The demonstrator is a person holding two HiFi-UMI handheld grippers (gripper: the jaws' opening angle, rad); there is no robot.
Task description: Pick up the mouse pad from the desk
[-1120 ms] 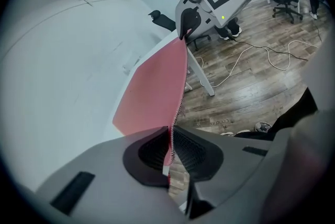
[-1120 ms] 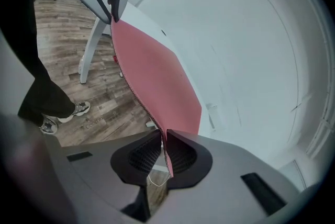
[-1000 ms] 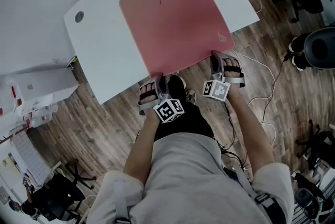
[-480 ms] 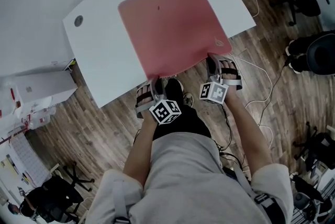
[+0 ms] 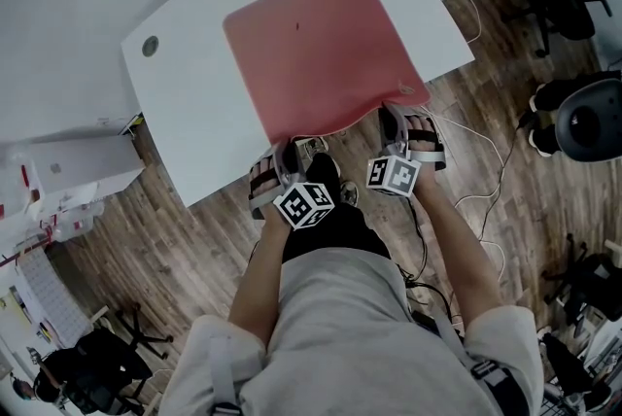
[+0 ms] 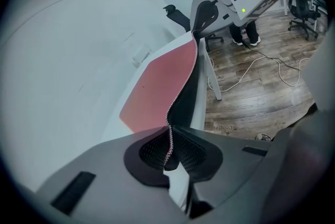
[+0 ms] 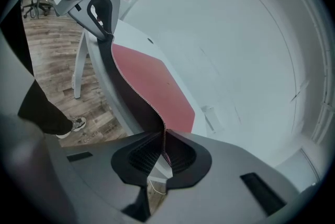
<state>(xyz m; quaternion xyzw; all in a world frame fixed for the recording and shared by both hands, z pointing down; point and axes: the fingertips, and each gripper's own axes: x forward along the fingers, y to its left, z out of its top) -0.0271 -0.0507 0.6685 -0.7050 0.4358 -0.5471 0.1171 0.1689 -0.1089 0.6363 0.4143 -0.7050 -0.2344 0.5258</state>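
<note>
Mouse pad (image 5: 321, 45): red, spread across white tabletop (image 5: 194, 103), near edge raised off the tabletop's near edge, black underside showing.
Left gripper (image 5: 289, 149): jaws clamped on the pad's near-left corner.
Right gripper (image 5: 392, 114): jaws clamped on its near-right corner.

From my station I see the left gripper (image 5: 285, 150) and right gripper (image 5: 393, 116) as pale grey shells with dark bands across them. Each carries a white cube printed with black square markers: the left cube (image 5: 308, 203) and the right cube (image 5: 394, 175). The pads (image 6: 152, 149) are black and finely ribbed. The person wears a light grey short-sleeved shirt (image 5: 340, 327), black trousers (image 5: 335, 225), a dark shoe (image 5: 324, 166) and grey shoulder straps (image 5: 491, 375).
</note>
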